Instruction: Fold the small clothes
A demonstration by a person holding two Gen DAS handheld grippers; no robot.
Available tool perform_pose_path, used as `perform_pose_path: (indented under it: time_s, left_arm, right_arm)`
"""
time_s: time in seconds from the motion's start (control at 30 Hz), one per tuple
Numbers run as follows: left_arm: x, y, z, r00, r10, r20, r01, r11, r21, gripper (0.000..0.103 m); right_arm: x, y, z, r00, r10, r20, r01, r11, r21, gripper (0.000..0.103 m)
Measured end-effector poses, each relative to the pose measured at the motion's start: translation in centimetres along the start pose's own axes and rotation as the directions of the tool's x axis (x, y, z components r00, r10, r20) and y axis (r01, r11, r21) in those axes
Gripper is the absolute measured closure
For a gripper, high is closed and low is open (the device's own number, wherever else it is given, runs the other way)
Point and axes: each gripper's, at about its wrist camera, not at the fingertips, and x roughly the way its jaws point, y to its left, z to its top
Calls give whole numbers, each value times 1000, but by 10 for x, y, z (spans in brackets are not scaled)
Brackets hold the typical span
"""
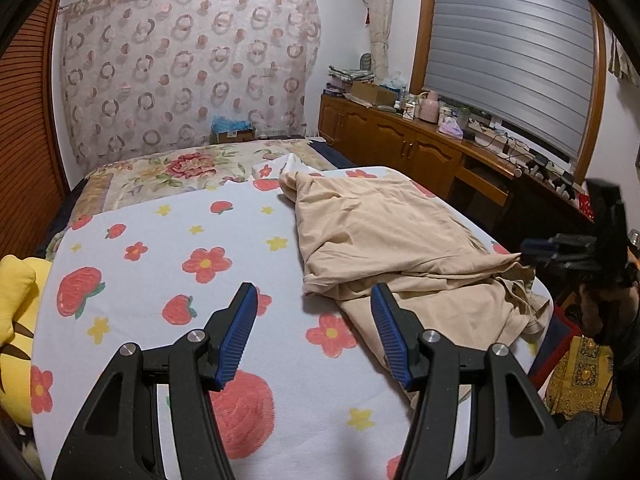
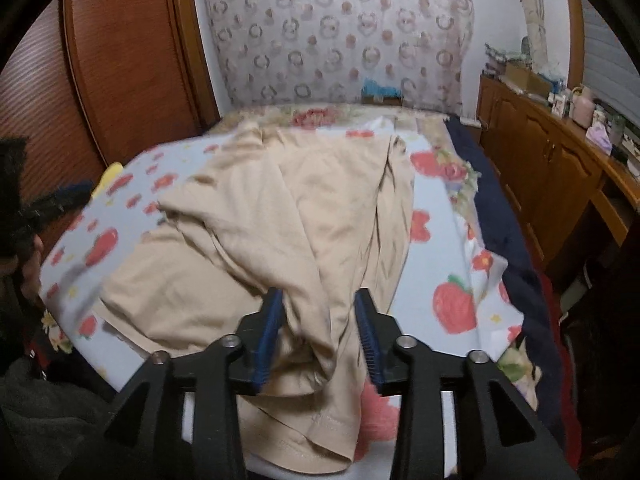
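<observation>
Right gripper: jaws parted, a raised fold of the beige garment standing between the blue pads. Cloth brushes the inner faces, but whether the pads press on it cannot be told; the gap looks loose. Gripper tilted downward over the garment's near hem.

Left gripper: released, jaws well apart, nothing between them. The pad on its right side sits just over the near edge of the garment; the other pad is over bare sheet. Gripper angled downward, low over the bed.

Beige garment: crumpled, partly doubled over, lying on the strawberry-and-flower sheet toward the bed's window side, one corner hanging near the sheet's edge.

Surroundings: floral quilt at the far end of the bed; yellow plush toy by the sheet's edge; wooden cabinet under the shuttered window; patterned curtain on the far wall.
</observation>
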Motion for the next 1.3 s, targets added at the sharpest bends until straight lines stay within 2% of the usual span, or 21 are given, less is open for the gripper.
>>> perform_pose_path:
  time_s: [0.13,0.27,0.4,0.63,0.83,0.93,1.07,1.17,1.3]
  left_arm:
    - [-2,2,1,1000,7,4,-7,1000,0,43]
    - [-4,6,1,1000,13,8,-13,1000,-7,43]
    - [-5,10,0,1000,21,10,-21,1000,-15,43]
    - [-8,22,-4,999,52,15,-52,998,-26,43]
    - [-11,37,-8,997,73,14,-72,996,-54,43]
    - [-11,41,-11,997,75,13,-74,995,-65,43]
    - [-8,45,-13,997,77,6,-77,994,-72,43]
    - [-7,45,-14,997,76,5,-76,995,-72,43]
    - [-5,45,-16,997,71,1,-71,995,-75,43]
  right_arm:
    - [-19,-1,16,996,-15,93,18,999,-28,54]
    - [-21,8,36,991,-32,127,40,997,-64,51]
    - [-3,26,47,993,3,118,7,996,-88,51]
    - [45,72,75,993,103,53,-92,980,-176,51]
    - [97,109,93,982,175,-73,-188,947,-260,51]
    - [125,125,94,975,167,-144,-203,935,-292,51]
    - [156,140,97,953,201,-226,-267,912,-313,51]
    - [180,147,103,943,194,-270,-281,900,-332,51]
    - [198,159,106,953,136,-271,-238,891,-386,51]
